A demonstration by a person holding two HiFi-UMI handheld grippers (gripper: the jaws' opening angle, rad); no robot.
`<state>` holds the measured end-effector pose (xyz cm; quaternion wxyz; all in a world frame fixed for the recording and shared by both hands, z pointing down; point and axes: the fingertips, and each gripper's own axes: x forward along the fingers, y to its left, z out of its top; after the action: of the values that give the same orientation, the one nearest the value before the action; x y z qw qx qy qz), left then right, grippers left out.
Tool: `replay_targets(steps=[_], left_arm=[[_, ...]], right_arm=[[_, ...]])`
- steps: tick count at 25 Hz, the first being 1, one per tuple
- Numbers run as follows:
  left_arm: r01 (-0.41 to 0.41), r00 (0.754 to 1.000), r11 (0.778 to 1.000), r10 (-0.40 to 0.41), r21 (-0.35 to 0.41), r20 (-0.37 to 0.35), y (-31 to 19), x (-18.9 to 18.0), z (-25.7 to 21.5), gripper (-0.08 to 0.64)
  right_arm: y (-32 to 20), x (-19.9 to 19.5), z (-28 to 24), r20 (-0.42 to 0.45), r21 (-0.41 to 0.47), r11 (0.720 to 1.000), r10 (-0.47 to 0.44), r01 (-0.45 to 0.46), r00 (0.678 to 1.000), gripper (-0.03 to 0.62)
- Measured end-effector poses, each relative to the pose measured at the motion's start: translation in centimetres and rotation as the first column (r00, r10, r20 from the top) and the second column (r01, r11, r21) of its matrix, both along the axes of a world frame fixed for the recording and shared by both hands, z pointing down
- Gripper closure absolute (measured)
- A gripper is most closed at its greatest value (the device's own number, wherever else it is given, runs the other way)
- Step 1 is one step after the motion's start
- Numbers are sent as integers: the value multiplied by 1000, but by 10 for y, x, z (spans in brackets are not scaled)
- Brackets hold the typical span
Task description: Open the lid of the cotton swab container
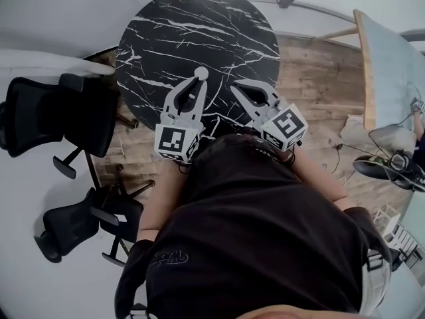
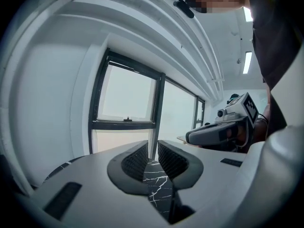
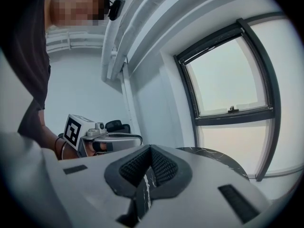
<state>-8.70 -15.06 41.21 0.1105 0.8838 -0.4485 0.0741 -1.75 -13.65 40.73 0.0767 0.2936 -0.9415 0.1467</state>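
Note:
No cotton swab container shows in any view. A round black marble table point(image 1: 199, 32) lies in front of me with nothing on its visible top. My left gripper point(image 1: 200, 75) hovers over the table's near part; in the left gripper view point(image 2: 153, 148) its jaws stand a narrow slit apart with only the marble point(image 2: 159, 184) showing between them. My right gripper point(image 1: 234, 85) hangs beside it to the right; in the right gripper view point(image 3: 150, 148) its pads meet at the tip with nothing held. Each gripper sees the other at its side point(image 2: 218, 132) point(image 3: 109, 139).
Black office chairs point(image 1: 60, 111) point(image 1: 80, 221) stand left of the table on a wooden floor point(image 1: 319, 78). A pale tabletop point(image 1: 392, 65) and cables lie at the right. Dark-framed windows point(image 2: 126, 99) point(image 3: 232, 84) fill the wall beyond the table.

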Motion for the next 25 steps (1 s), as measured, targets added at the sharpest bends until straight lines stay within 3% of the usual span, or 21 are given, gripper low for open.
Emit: replay_targets(steps=[16,25], left_arm=[[-51,999,999,51,2,-6,-25,19,47,249],[-72,997,997,72,-2,20,-32,24,75,163]], right_arm=[[-22,11,10,-2,-23,996,-83,83,997,569],[-27,22,15,-16,-36,994,-100,99,995,569]])
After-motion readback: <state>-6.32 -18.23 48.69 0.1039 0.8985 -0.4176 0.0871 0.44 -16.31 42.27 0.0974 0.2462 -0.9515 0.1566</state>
